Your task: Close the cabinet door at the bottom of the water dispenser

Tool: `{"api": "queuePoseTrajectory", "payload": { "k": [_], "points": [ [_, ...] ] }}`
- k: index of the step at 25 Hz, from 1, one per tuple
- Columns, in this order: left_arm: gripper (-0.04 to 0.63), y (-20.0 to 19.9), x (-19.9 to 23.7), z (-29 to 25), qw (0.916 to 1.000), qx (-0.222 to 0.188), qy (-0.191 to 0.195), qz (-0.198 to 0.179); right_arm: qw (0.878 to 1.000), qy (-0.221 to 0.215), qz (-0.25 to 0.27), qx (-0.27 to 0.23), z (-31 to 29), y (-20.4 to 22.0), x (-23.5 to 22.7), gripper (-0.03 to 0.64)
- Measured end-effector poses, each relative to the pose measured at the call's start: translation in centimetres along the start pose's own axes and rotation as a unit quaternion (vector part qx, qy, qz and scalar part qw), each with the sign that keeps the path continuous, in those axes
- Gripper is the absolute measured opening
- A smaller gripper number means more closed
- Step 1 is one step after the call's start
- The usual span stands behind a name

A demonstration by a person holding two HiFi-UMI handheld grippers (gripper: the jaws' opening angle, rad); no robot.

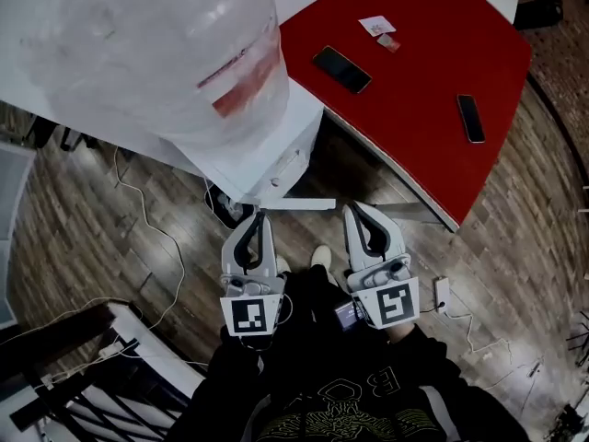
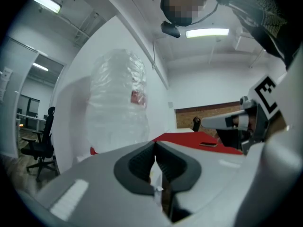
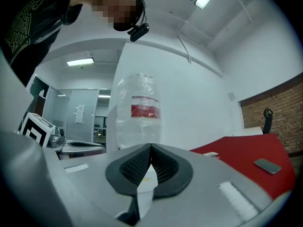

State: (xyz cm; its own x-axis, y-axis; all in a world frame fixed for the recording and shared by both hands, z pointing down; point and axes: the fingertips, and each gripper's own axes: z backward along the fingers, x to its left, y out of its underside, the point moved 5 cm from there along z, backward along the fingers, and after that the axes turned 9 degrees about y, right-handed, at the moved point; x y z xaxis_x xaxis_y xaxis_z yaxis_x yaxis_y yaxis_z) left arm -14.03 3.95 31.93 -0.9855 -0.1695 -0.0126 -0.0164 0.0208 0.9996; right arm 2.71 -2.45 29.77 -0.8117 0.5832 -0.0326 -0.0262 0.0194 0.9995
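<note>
Evidently neither gripper needs to grasp anything. The left gripper (image 1: 260, 215) and right gripper (image 1: 355, 209) both have their jaws pressed together on nothing, which suits pushing a panel. They sit side by side, pointing at the foot of the water dispenser (image 1: 276, 159), beneath its big bottle (image 1: 156, 53). A thin white edge (image 1: 302, 204) juts out just ahead of their tips. It looks like the cabinet door, still open and seen from above. The red counter (image 1: 414, 90) stands to the right.

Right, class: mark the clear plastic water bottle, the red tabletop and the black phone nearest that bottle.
Clear plastic water bottle (image 1: 138, 53): head view, side wall.
Red tabletop (image 1: 414, 90): head view, bare middle.
Black phone (image 1: 341, 69): head view, screen.
</note>
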Motion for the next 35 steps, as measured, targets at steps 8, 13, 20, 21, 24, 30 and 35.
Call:
{"api": "queuePoseTrajectory", "payload": {
  "k": [8,13,20,21,24,30,35],
  "points": [
    [0.007,14.4,-1.2,-4.1,0.991,0.107,0.079,0.018,0.997,0.014,0.021,0.079,-3.2,14.8,-2.2,0.0],
    [0.008,30.9,-2.4,-4.8,0.9633,0.242,0.111,0.031,0.99,0.048,-0.021,0.129,-2.6,23.4,-2.6,0.0],
    [0.008,48.8,-0.6,-2.9,0.9007,0.408,-0.002,0.15,0.989,0.047,-0.036,0.133,-2.2,29.3,-2.3,0.0],
    [0.008,50.1,0.0,-2.6,0.8894,0.419,-0.027,0.182,0.989,0.052,-0.042,0.131,-2.1,29.5,-2.4,0.0],
    [0.037,52.0,1.1,-2.5,0.8586,0.415,-0.088,0.288,0.989,0.058,-0.052,0.127,-1.3,29.5,-2.8,0.0],
    [0.106,53.0,-0.4,-5.0,0.8157,0.364,-0.142,0.427,0.988,0.068,-0.06,0.123,0.2,29.1,-3.7,0.0],
    [0.115,53.5,-0.7,-6.0,0.784,0.295,-0.204,0.506,0.987,0.078,-0.062,0.122,1.3,29.2,-4.7,0.0]
  ]
}}
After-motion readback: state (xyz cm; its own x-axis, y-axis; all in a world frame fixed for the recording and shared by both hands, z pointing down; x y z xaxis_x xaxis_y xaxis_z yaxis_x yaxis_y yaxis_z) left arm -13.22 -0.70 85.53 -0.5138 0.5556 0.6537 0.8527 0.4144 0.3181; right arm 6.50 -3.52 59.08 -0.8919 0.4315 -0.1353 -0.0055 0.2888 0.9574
